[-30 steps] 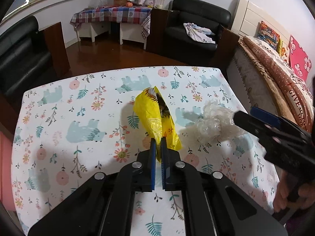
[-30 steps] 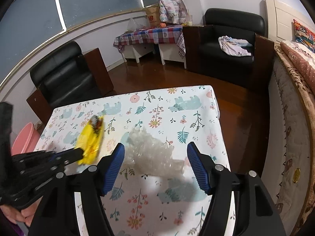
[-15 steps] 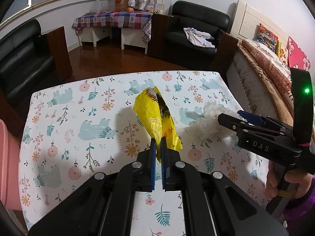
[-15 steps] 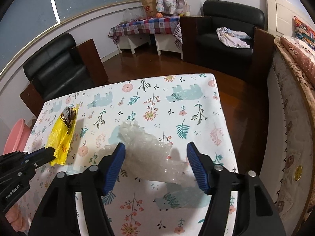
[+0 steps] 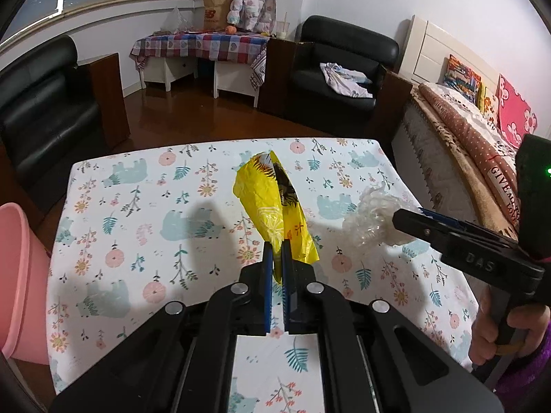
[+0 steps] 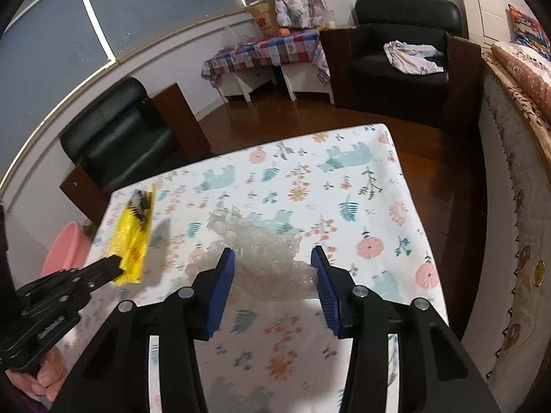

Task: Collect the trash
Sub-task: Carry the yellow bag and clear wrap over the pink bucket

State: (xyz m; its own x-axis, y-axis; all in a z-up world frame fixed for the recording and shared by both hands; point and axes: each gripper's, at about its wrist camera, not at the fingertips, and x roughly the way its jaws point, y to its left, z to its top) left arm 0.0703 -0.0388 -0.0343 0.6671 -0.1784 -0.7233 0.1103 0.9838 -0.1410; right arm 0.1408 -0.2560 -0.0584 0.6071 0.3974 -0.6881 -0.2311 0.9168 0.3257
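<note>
Left claw [image 5: 277, 258]: jaws nearly closed, pinching the wrapper [image 5: 272, 203] by its lower edge, held above the table [image 5: 137, 227]. I judge it could slide out.

Right claw [image 6: 273, 277]: jaws wide, either side of the bubble wrap [image 6: 265, 258] on the table; contact unclear. Closing may squeeze it out.

Bin [image 5: 17, 275]: left of table; wrapper could miss it.

Left gripper [image 5: 277, 258]: blue pads nearly together, clamped on lower end of yellow wrapper [image 5: 275, 206], pointing forward over table, raised off surface. Right gripper [image 6: 273, 275]: jaws spread wide, straddling clear plastic wad [image 6: 265, 261], pads close to its sides, contact unclear. Right hand [image 5: 496, 323] wrapped around handle at lower right. Left hand [image 6: 38, 378] partly visible under its handle.
</note>
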